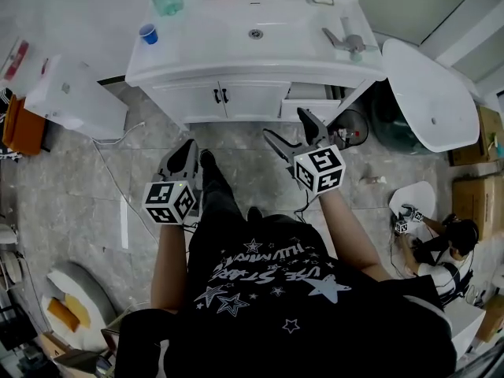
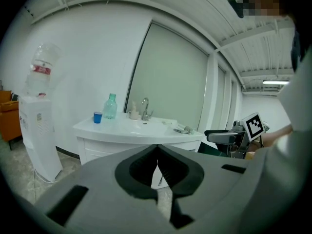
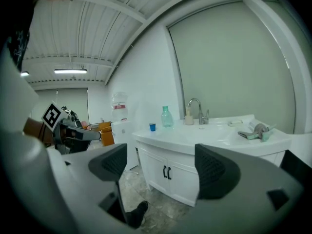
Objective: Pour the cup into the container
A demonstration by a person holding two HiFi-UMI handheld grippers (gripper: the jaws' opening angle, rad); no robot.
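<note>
I hold both grippers short of the vanity (image 1: 201, 53) — blue cup (image 1: 148, 33) well apart. Left gripper (image 1: 189, 153): jaws together, empty. Right gripper (image 1: 285, 124): jaws wide apart, empty — presumably set for the cup.

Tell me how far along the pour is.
Done: nothing; the blue cup stands upright on the vanity counter, untouched. In hand: nothing; the left hand-held gripper is shut and empty, the right hand-held gripper open and empty, both short of the vanity. Left: reach the cup, grasp it and pour.
</note>
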